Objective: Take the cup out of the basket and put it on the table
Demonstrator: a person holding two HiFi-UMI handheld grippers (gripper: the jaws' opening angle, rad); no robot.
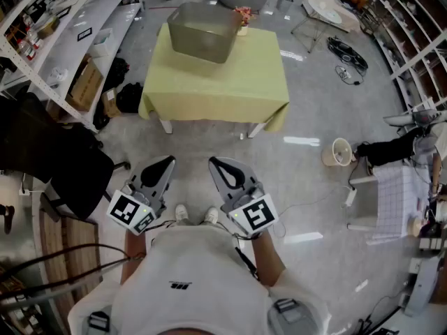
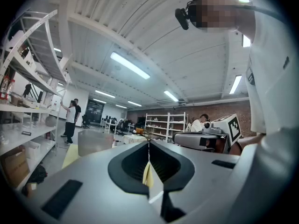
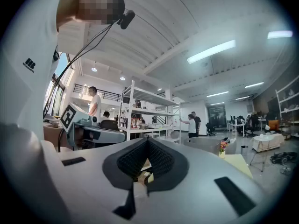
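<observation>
though the cup itself cannot be made out, the grey basket [image 1: 201, 30] stands on the yellow table [image 1: 216, 82] at twelve o'clock, a small pot of flowers [image 1: 243, 16] just beside it at two o'clock. well apart at six o'clock, the left gripper [image 1: 169, 161] and right gripper [image 1: 214, 162] point level, each with jaws pressed together on nothing. their cubes [image 1: 131, 211] bear black-and-white square codes; the small black logo [image 1: 180, 284] on the white shirt [image 1: 202, 264] is unreadable.

A glossy grey floor [image 1: 314, 124] reflected the lights. White shelving racks [image 1: 66, 44] lined the left side, with a cardboard box [image 1: 87, 82] beneath them. Black cables [image 1: 348, 53] lay on the floor. Long strip lights [image 2: 131, 65] ran across the white beamed ceiling [image 2: 154, 41]. The far wall [image 2: 210, 110] was brick.
</observation>
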